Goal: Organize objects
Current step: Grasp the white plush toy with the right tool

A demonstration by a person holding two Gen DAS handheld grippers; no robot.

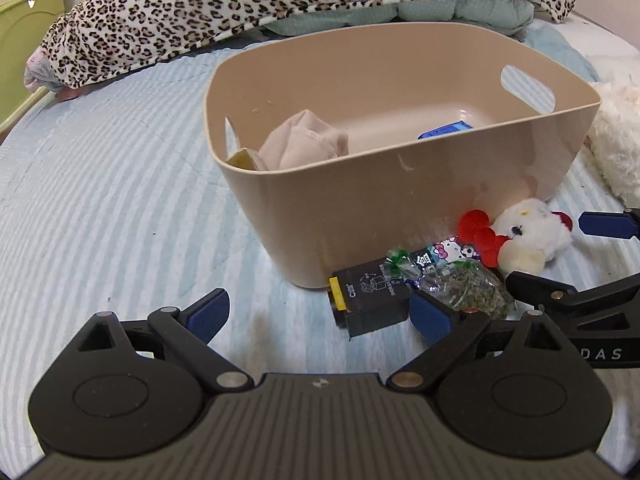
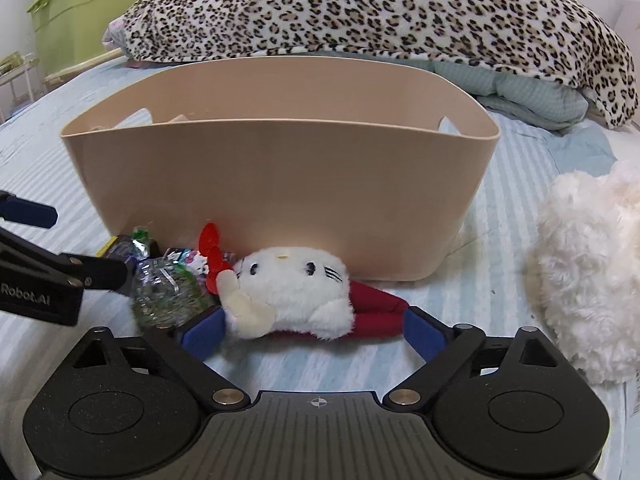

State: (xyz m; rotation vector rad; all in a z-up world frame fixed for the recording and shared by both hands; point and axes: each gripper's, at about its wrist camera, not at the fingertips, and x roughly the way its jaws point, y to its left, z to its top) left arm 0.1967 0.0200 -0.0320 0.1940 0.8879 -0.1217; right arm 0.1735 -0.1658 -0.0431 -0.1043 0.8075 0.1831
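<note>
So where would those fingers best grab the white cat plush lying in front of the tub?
Probably across the soft white body of the cat plush, coming down from above on the near side. It lies on its side close against the beige tub, so the far side is blocked, and the open right gripper already straddles its width. The red bow and arm look too small to hold securely.

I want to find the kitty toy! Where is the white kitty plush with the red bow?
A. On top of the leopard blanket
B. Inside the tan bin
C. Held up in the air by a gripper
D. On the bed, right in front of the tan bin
D: the white kitty plush lies on the striped bed cover against the front wall of the tan bin, between the open fingers of the right gripper, which do not press on it.
</note>
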